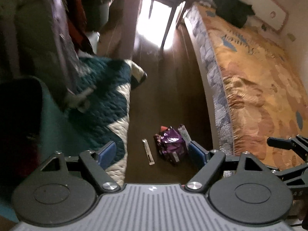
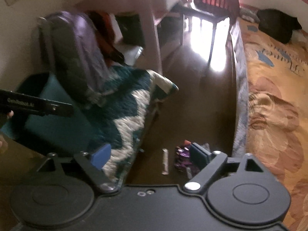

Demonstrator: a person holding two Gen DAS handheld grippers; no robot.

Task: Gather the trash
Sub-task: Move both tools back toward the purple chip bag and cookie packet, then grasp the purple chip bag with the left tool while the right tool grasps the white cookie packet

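Both grippers hang above a dark wooden floor (image 1: 169, 88) in the strip between a bed (image 1: 259, 80) with an orange patterned cover and a teal-and-cream quilt (image 1: 107, 104). The trash lies there in a small cluster: a crumpled purple foil wrapper (image 1: 171, 144) with a pale strip-like sachet (image 1: 148, 152) just beside it on its left. The left gripper (image 1: 152, 152) has its jaws wide apart with nothing between them, and both pieces show through the gap. The right gripper (image 2: 150, 156) also stands spread and empty, its right finger overlapping the wrapper in view. Neither seems to touch the litter yet. For a clean pickup, I judge each gripper should take 1 piece, descend straight, straddle it, and close low against the floor so the flat sachet does not slip away
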